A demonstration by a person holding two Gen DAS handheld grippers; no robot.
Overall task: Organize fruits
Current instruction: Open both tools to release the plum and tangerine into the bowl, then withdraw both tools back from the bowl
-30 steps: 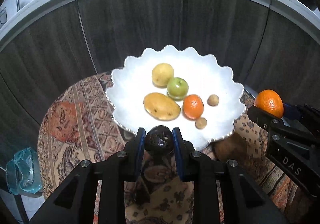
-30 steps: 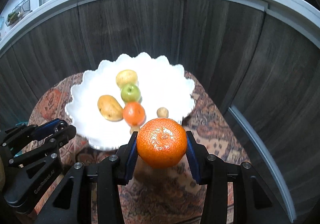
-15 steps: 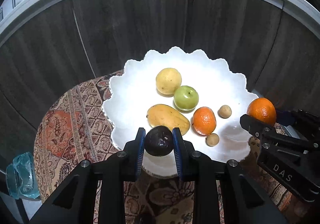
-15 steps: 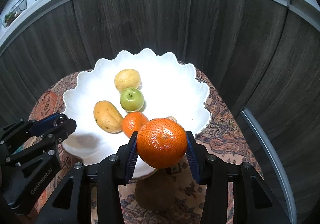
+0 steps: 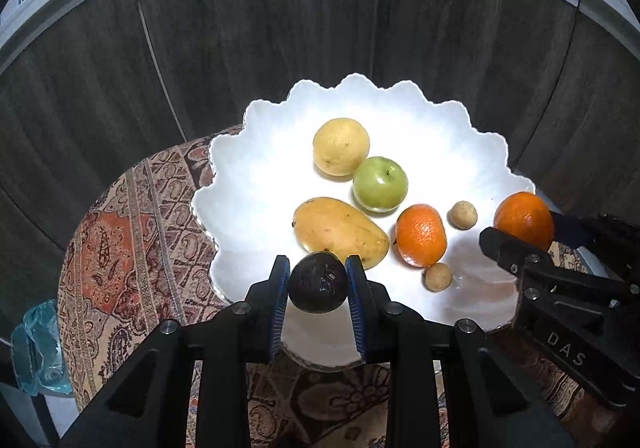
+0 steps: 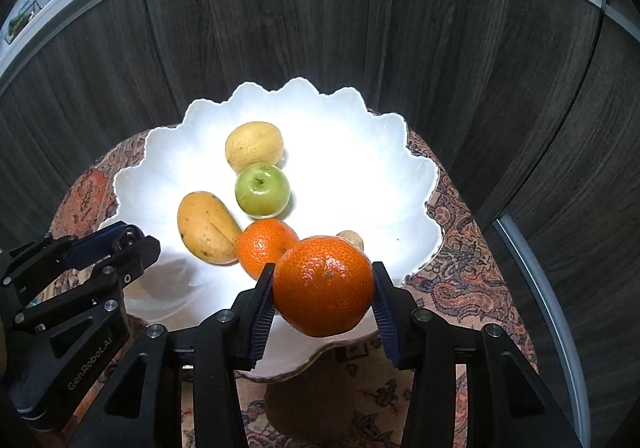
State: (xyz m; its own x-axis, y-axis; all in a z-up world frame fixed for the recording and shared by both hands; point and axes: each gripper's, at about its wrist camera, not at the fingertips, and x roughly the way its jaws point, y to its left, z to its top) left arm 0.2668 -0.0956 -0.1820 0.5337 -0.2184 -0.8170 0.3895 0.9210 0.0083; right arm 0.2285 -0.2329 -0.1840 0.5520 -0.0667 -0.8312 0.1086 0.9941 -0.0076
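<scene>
Dark wood-grain cabinet fronts [image 5: 260,48] curve behind a small round bench draped in a patterned cloth [image 5: 132,232], and a white scalloped bowl [image 6: 360,152] takes up most of that bench.

Over the bowl's near rim, the left gripper [image 5: 319,280] has a dark round fruit [image 5: 318,282] between its blue pads; its jaws are opening, and the pads look still in contact with the fruit's sides. The right gripper [image 6: 323,288] is clenched on a large orange [image 6: 323,284], which hangs above the bowl's near edge, in front of the fruit already inside.

Inside the bowl lie a yellow lemon-like fruit [image 5: 341,146], a green apple [image 5: 380,182] touching it, a yellow mango [image 5: 340,232] just beyond the dark fruit, a smaller orange [image 5: 421,234] beside the mango, and two small brown round fruits [image 5: 462,214] and [image 5: 438,277], one behind and one in front of that orange.

Bare white bowl floor lies open along the left side beside the mango, across the far right half, and near the rim under both grippers. The bowl's scalloped edge overhangs the cloth closely on the right. A crumpled clear blue bag [image 5: 38,348] sits off the bench's left edge.
</scene>
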